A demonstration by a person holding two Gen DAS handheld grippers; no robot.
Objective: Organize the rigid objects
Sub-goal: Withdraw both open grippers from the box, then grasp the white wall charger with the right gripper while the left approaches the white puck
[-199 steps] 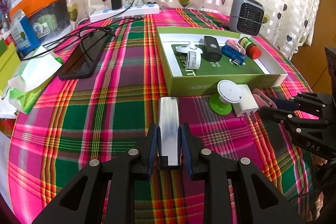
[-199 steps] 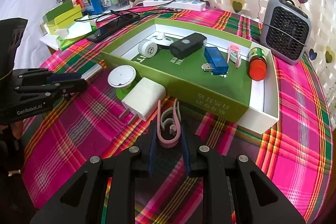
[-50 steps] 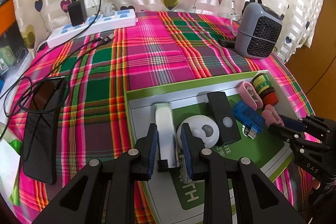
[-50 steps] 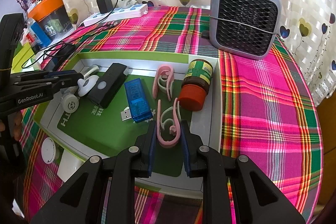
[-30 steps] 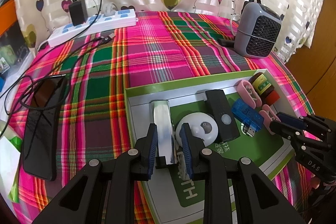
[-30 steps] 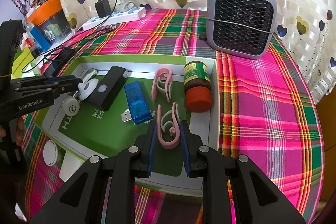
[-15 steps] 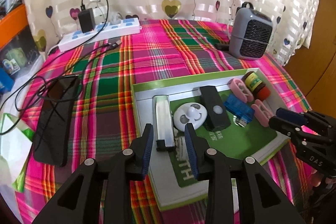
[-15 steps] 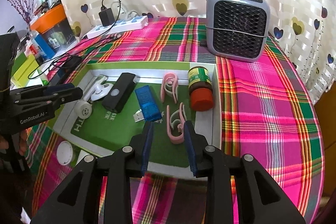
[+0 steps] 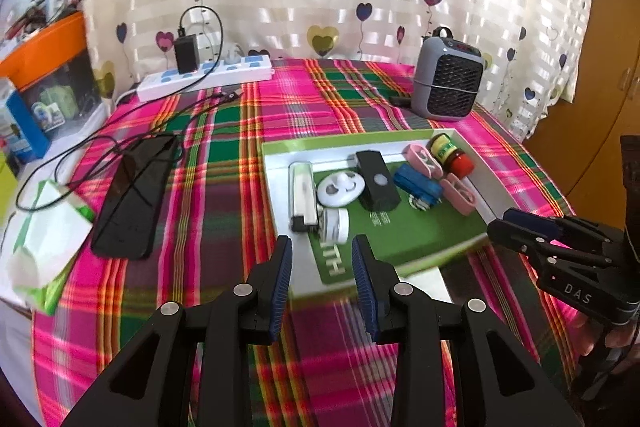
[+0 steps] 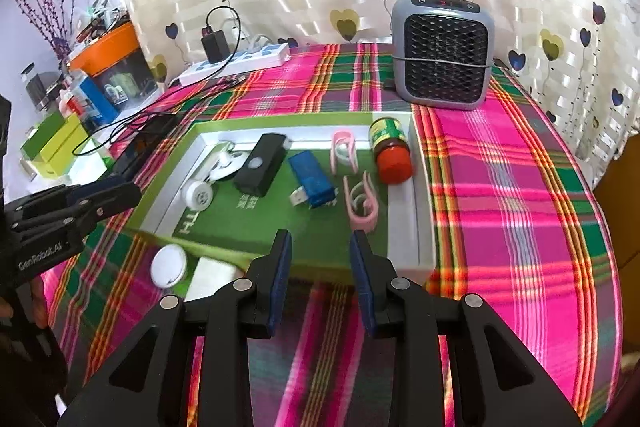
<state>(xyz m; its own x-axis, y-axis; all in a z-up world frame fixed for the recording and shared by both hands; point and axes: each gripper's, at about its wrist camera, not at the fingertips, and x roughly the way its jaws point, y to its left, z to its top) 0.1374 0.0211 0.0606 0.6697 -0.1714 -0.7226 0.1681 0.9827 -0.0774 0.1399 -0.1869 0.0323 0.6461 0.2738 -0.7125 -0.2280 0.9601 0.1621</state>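
Note:
A green box [image 9: 424,247] [image 10: 280,119] lies on the plaid tablecloth. In it lie a silver bar [image 9: 302,193], a white disc [image 9: 340,187], a white reel [image 9: 334,225] [image 10: 198,193], a black remote [image 9: 376,185] [image 10: 262,163], a blue USB stick [image 9: 416,185] [image 10: 312,179], two pink clips [image 10: 360,201] [image 10: 344,151] and a red-capped jar [image 9: 450,155] [image 10: 390,145]. My left gripper [image 9: 322,287] is open and empty above the box's near-left edge. My right gripper [image 10: 320,275] is open and empty at the near wall.
A round white disc [image 10: 169,265] and a white charger [image 10: 212,277] lie outside the box near its front. A grey heater [image 10: 442,53] stands behind the box. A black phone [image 9: 134,197] with cables, a power strip [image 9: 208,77] and a tissue pack [image 9: 44,235] lie left.
Both grippers opened and pulled back up from the box. The silver bar and the second pink clip now lie released inside it.

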